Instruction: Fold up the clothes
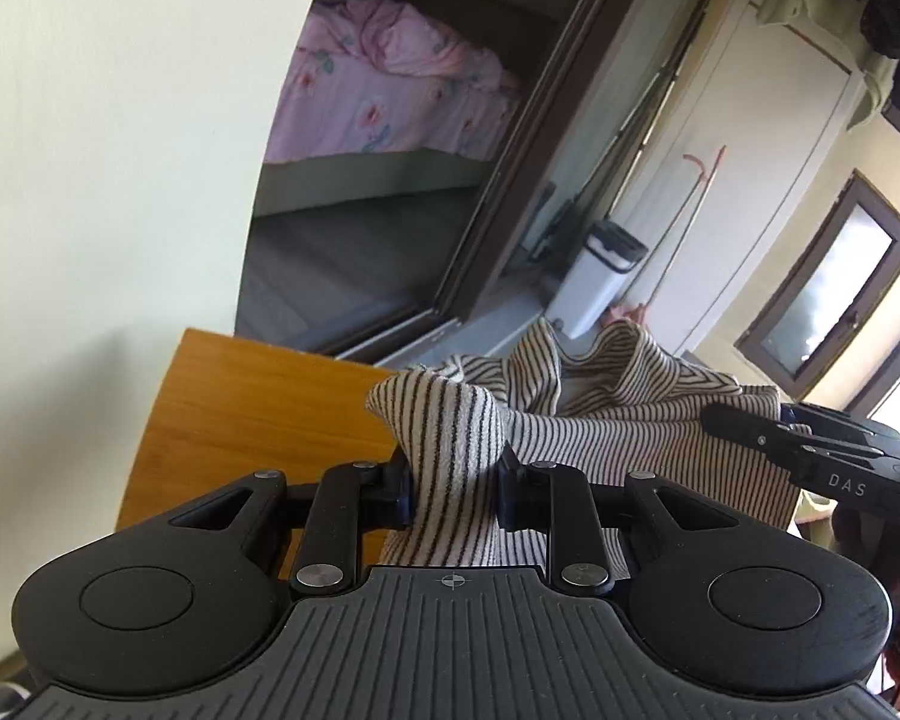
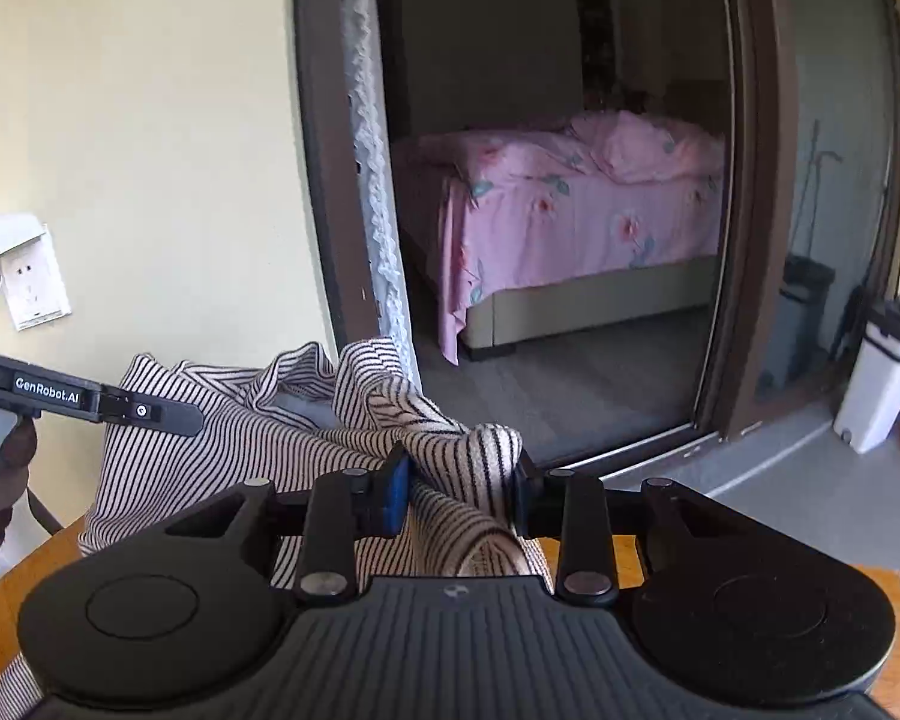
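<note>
Two handheld grippers are lifting a striped garment [image 1: 600,420] above a wooden table [image 1: 240,420] beside an open bedroom doorway. In the left wrist view, the left gripper [image 1: 453,489] is clenching a bunched corner of the cream-and-black cloth, its blue-edged pads pressing on the fabric from either side at the frame's 6 o'clock. The rest of the garment is stretching away toward 3 o'clock, where the right gripper [image 1: 714,417] is showing as a black arm lettered "DAS", its tip lying against the cloth's far edge.

In the right wrist view, the right gripper [image 2: 459,492] is likewise grasping a gathered fold of the striped garment [image 2: 270,414], the cloth wedged between both pads and spilling over the fingers [image 2: 393,495]. The fabric is hanging in loose folds toward 9 o'clock, with its lower hem draping down to the table [image 2: 30,576]. There the left gripper [image 2: 192,417], marked "GenRobot.AI", is reaching in from the frame's edge, with a hand [image 2: 0,468] partly visible on its handle at 8 o'clock.

Beyond the doorway, a bed with a pink floral cover [image 2: 570,204] is filling the 12 o'clock background. A white bin [image 2: 876,378] is standing on the grey floor at 3 o'clock, and a wall socket [image 2: 27,276] is sitting at 9 o'clock.
</note>
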`<state>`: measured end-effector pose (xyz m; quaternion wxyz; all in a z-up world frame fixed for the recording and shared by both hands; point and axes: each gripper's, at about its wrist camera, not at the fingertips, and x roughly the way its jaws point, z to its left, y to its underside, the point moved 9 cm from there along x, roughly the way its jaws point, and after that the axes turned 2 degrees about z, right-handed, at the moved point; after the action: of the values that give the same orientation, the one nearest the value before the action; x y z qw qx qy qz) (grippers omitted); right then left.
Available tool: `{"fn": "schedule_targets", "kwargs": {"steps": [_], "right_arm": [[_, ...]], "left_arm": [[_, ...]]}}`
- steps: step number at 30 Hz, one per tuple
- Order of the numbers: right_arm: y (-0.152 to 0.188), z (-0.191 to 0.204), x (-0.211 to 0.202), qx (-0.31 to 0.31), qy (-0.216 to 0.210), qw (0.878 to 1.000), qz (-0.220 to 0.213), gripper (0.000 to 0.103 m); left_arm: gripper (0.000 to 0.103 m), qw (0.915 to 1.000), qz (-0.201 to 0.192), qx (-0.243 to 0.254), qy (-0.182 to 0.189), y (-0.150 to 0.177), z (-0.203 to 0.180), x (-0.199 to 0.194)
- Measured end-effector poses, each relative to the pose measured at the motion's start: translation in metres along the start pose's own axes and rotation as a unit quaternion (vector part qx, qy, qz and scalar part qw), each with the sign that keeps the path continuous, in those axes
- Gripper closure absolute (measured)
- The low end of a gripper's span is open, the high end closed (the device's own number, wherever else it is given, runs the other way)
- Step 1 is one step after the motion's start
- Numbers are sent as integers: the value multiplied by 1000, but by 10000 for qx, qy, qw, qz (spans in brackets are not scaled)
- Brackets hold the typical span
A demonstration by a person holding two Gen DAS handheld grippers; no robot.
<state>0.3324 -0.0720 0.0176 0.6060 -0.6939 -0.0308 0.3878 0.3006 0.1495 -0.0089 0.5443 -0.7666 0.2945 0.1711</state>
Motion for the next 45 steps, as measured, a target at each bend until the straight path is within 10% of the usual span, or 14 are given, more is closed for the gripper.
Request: {"fn": "schedule_targets", "kwargs": {"steps": [16,21,31,39,43,45], "right_arm": [[123,65,-119,-1620,399,9841,610,72],[156,42,-141,-914,313,9903,1002,71],[133,3,-160,1002,-174,9943,330,36],[166,24,-107,1287,-198,9875,891,33],[160,39,-101,888,11,9928,808,77],[145,42,-116,872,-77,9942,623,80]], "left_arm": [[65,9878,466,1445,360,146,-59,-113],[43,9869,818,1285,539,170,-50,-129],[11,9883,872,-248,1229,159,-22,-143],[11,9828,1268,-800,1077,174,-29,-86],[44,9858,1256,-584,950,164,-37,-65],[55,9903,1078,-283,826,150,-42,-70]]}}
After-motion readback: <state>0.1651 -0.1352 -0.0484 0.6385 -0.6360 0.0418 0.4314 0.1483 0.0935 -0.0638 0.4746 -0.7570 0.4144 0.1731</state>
